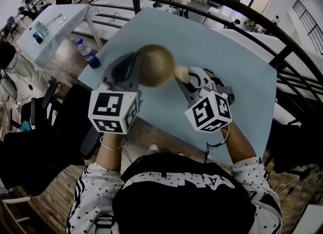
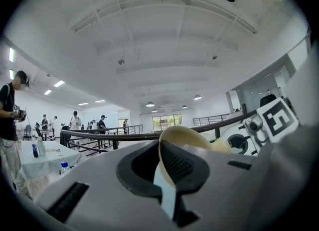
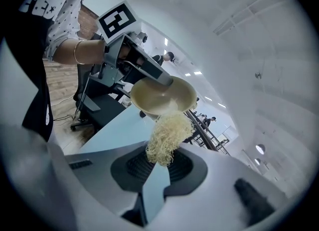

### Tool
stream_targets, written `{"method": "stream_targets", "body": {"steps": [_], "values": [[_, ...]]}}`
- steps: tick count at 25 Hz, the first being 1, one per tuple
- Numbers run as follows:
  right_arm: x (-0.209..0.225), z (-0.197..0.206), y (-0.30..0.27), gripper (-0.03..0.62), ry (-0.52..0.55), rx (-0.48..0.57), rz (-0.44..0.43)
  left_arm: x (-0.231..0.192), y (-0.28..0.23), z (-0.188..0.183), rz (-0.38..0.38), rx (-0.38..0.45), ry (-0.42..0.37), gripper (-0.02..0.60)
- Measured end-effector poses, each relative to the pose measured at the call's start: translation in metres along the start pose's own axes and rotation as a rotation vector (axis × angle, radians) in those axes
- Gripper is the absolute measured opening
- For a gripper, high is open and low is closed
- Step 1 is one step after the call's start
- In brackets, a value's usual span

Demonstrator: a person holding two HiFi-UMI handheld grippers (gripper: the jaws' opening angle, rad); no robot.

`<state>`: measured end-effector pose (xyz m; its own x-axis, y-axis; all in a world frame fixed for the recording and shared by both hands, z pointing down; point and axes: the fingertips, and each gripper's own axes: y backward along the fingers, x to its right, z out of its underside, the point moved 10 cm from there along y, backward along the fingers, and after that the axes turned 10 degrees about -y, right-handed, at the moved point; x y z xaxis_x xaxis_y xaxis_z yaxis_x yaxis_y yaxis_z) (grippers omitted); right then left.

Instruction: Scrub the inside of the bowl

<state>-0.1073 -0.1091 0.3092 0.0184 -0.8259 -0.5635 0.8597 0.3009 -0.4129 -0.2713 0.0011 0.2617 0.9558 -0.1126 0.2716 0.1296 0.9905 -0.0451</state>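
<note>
Left gripper point(image 2: 167, 175) pinched nearly closed on the rim of the bowl point(image 1: 155, 65), which is held over the table point(image 1: 242, 76) and tipped so its mouth faces the right gripper point(image 3: 157, 168). Right jaws clamp a pale fibrous scrubber point(image 3: 167, 138), whose tip appears to touch the lower rim; the inner wall lies just ahead and above it. Head view gives only the bowl's outside; right gripper view shows the inside.

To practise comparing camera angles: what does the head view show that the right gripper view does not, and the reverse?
Head view only: the bottle beside the table, and the bowl from outside. Right gripper view only: the bowl from inside. Both: the left gripper shut on the bowl, the right gripper holding the scrubber, the table.
</note>
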Motion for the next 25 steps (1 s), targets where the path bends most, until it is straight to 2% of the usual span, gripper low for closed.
{"method": "stream_targets", "body": {"steps": [7,11,18,25], "values": [[0.015,-0.003,0.005,0.057,-0.048,0.029,0.068,-0.001,0.0,0.0,-0.002,0.011,0.031,0.023],[0.01,-0.007,0.005,0.057,-0.052,0.043,0.077,0.001,-0.002,0.001,0.006,0.021,0.054,0.023],[0.001,-0.006,0.002,0.057,-0.144,0.056,0.099,-0.002,-0.009,0.0,-0.009,0.038,0.115,0.023],[-0.008,-0.006,0.001,0.057,-0.171,0.05,0.089,0.001,-0.012,-0.006,-0.026,0.055,0.114,0.023]]}}
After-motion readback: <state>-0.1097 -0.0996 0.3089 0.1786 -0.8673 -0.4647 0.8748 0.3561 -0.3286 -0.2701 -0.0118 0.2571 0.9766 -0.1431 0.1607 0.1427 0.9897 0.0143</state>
